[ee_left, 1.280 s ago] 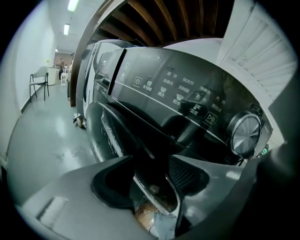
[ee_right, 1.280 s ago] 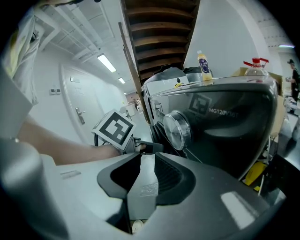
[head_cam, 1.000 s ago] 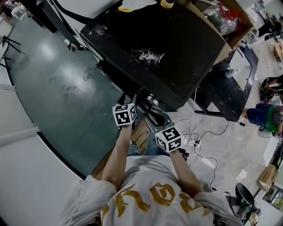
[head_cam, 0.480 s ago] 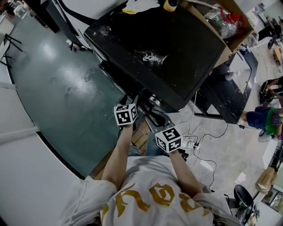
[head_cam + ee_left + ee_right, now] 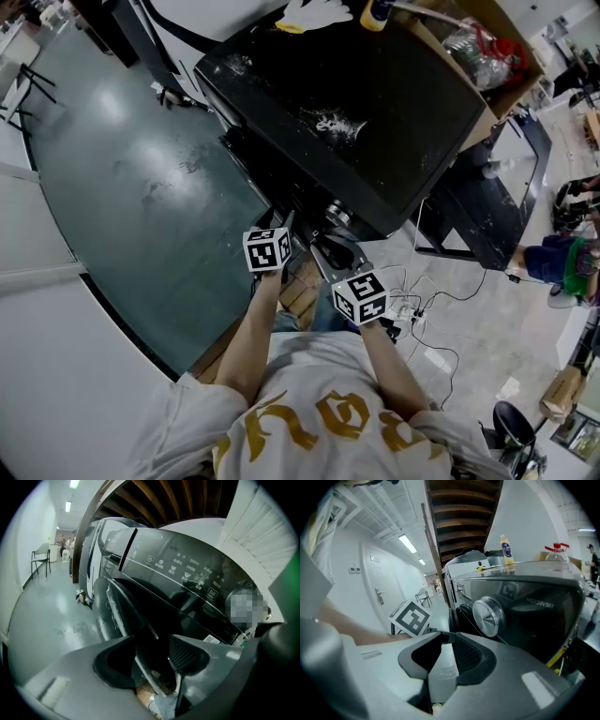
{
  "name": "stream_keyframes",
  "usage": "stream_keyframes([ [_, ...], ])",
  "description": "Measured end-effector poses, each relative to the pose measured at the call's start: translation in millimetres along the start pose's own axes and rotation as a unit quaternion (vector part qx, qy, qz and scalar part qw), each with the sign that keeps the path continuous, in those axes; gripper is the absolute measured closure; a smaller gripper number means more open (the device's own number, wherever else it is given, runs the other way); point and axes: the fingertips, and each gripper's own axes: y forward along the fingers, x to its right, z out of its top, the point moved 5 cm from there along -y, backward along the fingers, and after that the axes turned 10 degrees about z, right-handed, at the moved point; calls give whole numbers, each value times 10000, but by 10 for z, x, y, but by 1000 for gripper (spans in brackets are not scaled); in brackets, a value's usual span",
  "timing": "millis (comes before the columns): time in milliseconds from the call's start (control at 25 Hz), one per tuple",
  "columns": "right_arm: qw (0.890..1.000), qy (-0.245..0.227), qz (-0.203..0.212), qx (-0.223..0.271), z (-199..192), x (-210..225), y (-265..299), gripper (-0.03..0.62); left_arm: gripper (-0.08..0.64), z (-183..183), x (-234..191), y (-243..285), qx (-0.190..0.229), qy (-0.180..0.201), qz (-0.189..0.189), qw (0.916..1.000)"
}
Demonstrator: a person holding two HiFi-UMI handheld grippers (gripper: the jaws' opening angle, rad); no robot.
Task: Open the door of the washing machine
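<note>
I'm looking steeply down on the washing machine (image 5: pixel 375 103). Its black top fills the middle of the head view, standing on a grey-green floor (image 5: pixel 141 187). Both tools are tucked in close under its front edge, side by side, with my forearms reaching up to them.

The left tool (image 5: pixel 152 644) has the door (image 5: pixel 136 620) in its jaws. In the left gripper view the dark curved panel stands a little off the machine's front. Its thin pale edge runs down into the gap, and the panel fills that gap from pad to pad, so this tool is clamped on the door's edge. Above it the glossy control panel (image 5: pixel 187 571) slants away to the right with its row of small white icons.

The right tool (image 5: pixel 445 641) sits just beside, its jaws fairly wide and just now closing in. A pale grey strip (image 5: pixel 445 670) stands upright between them. I take it for part of the door's rim, though the view is too close to be sure. Beyond the jaws I see the round silver dial (image 5: pixel 487 616) on the machine's front, a small bottle (image 5: pixel 505 550) standing on its top, and off to the left the left tool's marker cube (image 5: pixel 410 617).
</note>
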Motion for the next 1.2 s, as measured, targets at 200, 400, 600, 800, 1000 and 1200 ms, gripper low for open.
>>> stream_keyframes([
  [200,10000,-65,46,-14,11,-89,45,486,345,-56,-87,-78,-43,-13,6,10000],
  [400,9999,-116,95,-18,10,-175,101,486,354,-125,-196,-158,-100,-5,26,9999],
  [600,9997,-196,148,-38,25,-265,171,486,364,-195,-323,-244,-145,-20,87,9999],
  [800,9995,-260,193,-61,41,-337,250,486,376,-255,-445,-330,-173,-56,122,9998],
  [1000,9989,-346,281,-142,42,-423,324,486,386,-304,-583,-426,-187,-91,167,9996],
  [1200,9987,-385,315,-146,61,-458,350,486,397,-351,-701,-510,-170,-145,263,9994],
])
